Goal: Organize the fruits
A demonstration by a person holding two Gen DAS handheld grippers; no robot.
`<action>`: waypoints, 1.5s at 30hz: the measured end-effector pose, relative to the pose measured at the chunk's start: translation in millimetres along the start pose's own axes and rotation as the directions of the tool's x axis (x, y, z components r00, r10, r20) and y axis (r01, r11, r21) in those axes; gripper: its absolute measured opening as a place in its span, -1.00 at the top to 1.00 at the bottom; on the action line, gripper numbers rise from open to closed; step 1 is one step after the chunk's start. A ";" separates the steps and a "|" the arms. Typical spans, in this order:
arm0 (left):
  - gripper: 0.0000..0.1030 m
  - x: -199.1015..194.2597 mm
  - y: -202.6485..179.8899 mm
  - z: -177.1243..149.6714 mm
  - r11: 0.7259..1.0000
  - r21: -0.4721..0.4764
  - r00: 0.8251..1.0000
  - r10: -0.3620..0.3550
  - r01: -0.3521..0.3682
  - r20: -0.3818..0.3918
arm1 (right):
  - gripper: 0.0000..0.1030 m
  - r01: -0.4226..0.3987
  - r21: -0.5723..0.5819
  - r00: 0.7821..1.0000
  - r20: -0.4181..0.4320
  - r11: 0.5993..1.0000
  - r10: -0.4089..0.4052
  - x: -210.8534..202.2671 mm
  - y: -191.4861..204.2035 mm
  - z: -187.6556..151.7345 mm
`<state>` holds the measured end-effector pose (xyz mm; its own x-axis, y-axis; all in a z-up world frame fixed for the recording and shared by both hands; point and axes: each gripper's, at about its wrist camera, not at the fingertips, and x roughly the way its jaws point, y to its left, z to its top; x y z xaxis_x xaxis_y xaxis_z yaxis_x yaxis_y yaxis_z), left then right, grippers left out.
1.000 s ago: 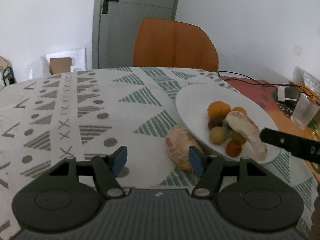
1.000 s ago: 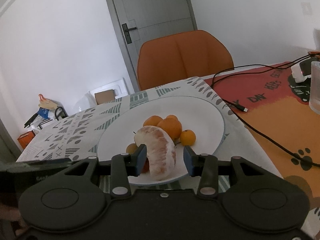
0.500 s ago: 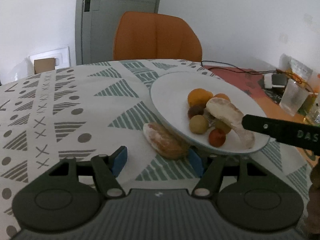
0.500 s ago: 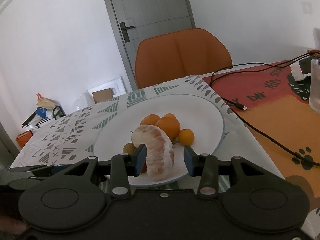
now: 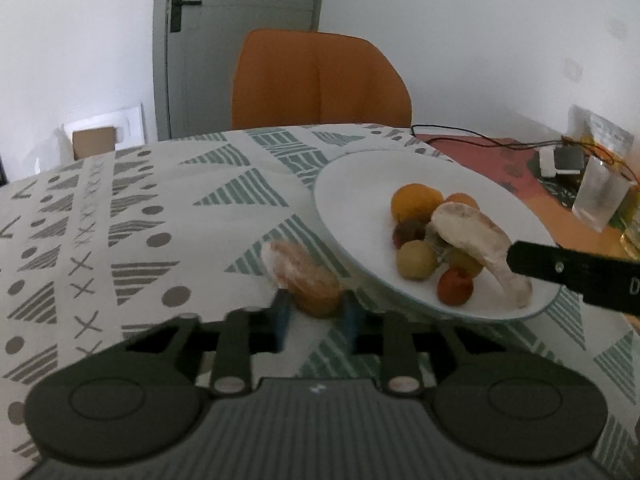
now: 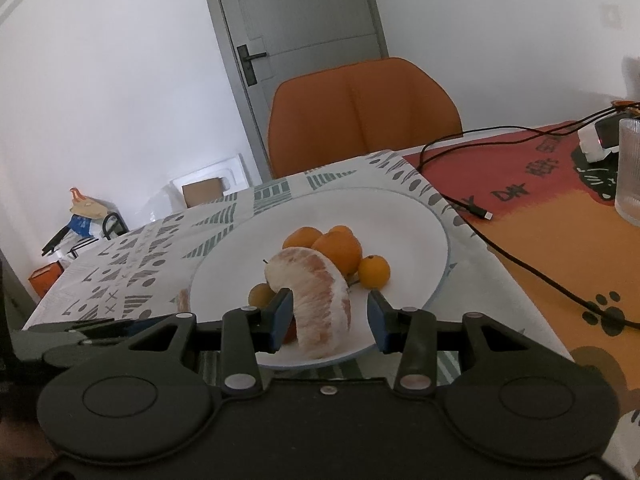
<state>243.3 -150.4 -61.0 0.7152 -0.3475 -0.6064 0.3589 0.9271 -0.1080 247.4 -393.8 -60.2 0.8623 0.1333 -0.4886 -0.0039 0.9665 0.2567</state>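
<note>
A white plate (image 5: pixel 360 184) holds several small oranges and round fruits and a peeled pomelo segment (image 5: pixel 476 244). A second peeled pomelo segment (image 5: pixel 308 276) lies on the patterned tablecloth by the plate's left rim. My left gripper (image 5: pixel 314 320) is shut on its near end. In the right wrist view my right gripper (image 6: pixel 330 316) is open, its blue pads either side of the pomelo segment on the plate (image 6: pixel 316 296), not squeezing it. The oranges (image 6: pixel 336 248) sit behind it on the plate (image 6: pixel 408 220).
An orange chair (image 5: pixel 320 80) stands at the table's far edge. A ribbed glass (image 5: pixel 600 196), a black cable (image 6: pixel 520 260) and small devices lie on the orange mat to the right. The right gripper's finger (image 5: pixel 576 272) crosses the plate's right rim.
My left gripper has moved up to the pomelo segment on the cloth and closed on it. My right gripper has stayed open around the segment on the plate.
</note>
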 end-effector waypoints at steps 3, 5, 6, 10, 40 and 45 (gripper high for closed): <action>0.76 -5.0 5.9 -1.4 1.000 -0.017 1.000 -0.001 0.001 -0.002 | 0.18 -0.005 -0.004 1.000 0.005 1.000 0.005 -2.1 1.8 0.0; 0.77 -9.4 8.8 -3.1 1.000 -0.023 1.000 0.005 -0.005 0.002 | 0.18 -0.009 -0.001 1.000 0.008 1.000 0.009 -3.8 2.9 -0.4; 0.78 -12.0 10.5 -4.0 1.000 -0.026 1.000 0.008 -0.008 0.004 | 0.18 -0.011 -0.001 1.000 0.009 1.000 0.011 -4.2 4.0 -1.1; 0.79 -22.0 17.6 -5.5 0.999 -0.040 1.000 0.022 -0.021 0.016 | 0.18 -0.020 -0.002 1.000 0.005 1.000 0.020 -4.8 7.1 -4.5; -0.08 -18.5 19.4 2.3 0.990 -0.086 0.994 0.111 -0.110 0.010 | 0.12 -0.015 0.014 1.000 0.026 1.000 0.014 -13.3 -3.7 -6.2; -0.01 -3.6 15.8 -2.6 0.986 -0.056 0.988 0.155 -0.154 0.001 | 0.12 -0.012 0.020 1.000 0.026 1.000 0.012 -12.0 -6.1 -4.9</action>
<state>244.8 -134.1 -62.6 0.7624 -0.2000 -0.6154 0.2101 0.9760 -0.0569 234.6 -400.2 -60.0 0.8752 0.1386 -0.4635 -0.0042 0.9602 0.2793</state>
